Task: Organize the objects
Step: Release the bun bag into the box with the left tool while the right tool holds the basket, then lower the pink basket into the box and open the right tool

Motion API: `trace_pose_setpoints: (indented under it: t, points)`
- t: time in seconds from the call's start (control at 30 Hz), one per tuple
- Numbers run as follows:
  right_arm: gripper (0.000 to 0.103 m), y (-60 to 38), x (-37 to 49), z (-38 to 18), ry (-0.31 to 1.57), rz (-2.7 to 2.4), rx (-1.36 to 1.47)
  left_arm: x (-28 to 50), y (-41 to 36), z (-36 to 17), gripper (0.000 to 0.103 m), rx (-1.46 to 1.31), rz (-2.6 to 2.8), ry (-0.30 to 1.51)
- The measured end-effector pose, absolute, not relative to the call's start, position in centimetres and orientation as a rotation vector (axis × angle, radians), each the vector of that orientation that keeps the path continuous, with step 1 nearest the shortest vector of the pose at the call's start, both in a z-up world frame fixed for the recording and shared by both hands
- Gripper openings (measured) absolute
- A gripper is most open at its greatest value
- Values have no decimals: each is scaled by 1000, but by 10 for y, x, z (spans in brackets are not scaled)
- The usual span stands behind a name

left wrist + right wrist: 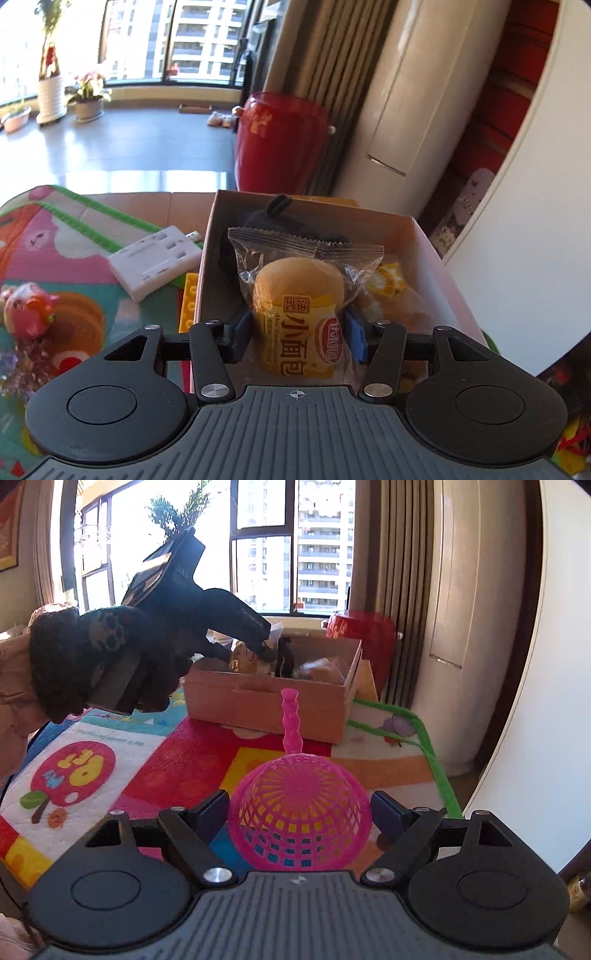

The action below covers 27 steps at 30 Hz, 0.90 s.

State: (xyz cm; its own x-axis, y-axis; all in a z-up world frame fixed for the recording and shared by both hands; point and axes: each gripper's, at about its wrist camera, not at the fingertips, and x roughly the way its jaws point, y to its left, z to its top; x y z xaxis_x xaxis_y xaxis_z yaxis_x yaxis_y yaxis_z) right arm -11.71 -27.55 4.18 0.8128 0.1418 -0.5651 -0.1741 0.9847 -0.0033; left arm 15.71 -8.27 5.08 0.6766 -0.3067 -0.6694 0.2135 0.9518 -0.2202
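Left wrist view looks straight into the open cardboard box, and that is where most of the gathered things sit: a dark black item at the far end and another yellow-wrapped snack lying on the bottom at the right. The left gripper hangs over the box with its fingers pinching a small bread roll in a clear and yellow wrapper, held upright above the contents. Outside the box, on the patterned mat covering the counter, lie a white power strip, a yellow building brick against the box wall, and a pink toy. From the right wrist, the right gripper has its fingers spread wide on either side of an upturned pink mesh strainer (pads apart from its rim), handle pointing toward the box. A gloved hand carries the left gripper.
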Motion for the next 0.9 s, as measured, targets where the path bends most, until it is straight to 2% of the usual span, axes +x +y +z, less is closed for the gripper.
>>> trace_pose_setpoints:
  t: [0.13, 0.33, 0.5, 0.67, 0.7, 0.77, 0.9]
  points:
    - [84, -276, -109, 42, 604, 182, -59, 140, -80, 62, 57, -133, -378, 784]
    - [84, -277, -99, 58, 565, 167, -72, 78, -43, 95, 57, -201, -399, 532]
    - [84, -277, -72, 94, 466, 133, -77, 50, -20, 94, 57, -246, -417, 513]
    - [84, -265, -8, 122, 395, 91, -57, 25, -17, 75, 57, -140, -407, 531]
    - [85, -261, 7, 124, 381, 94, -63, 23, -15, 70, 57, -125, -405, 543]
    - [100, -254, 36, 121, 423, 129, -80, 20, -8, 61, 57, -113, -395, 565]
    - [101, -251, 55, 101, 530, 127, -35, 12, 18, 49, 57, -84, -347, 557]
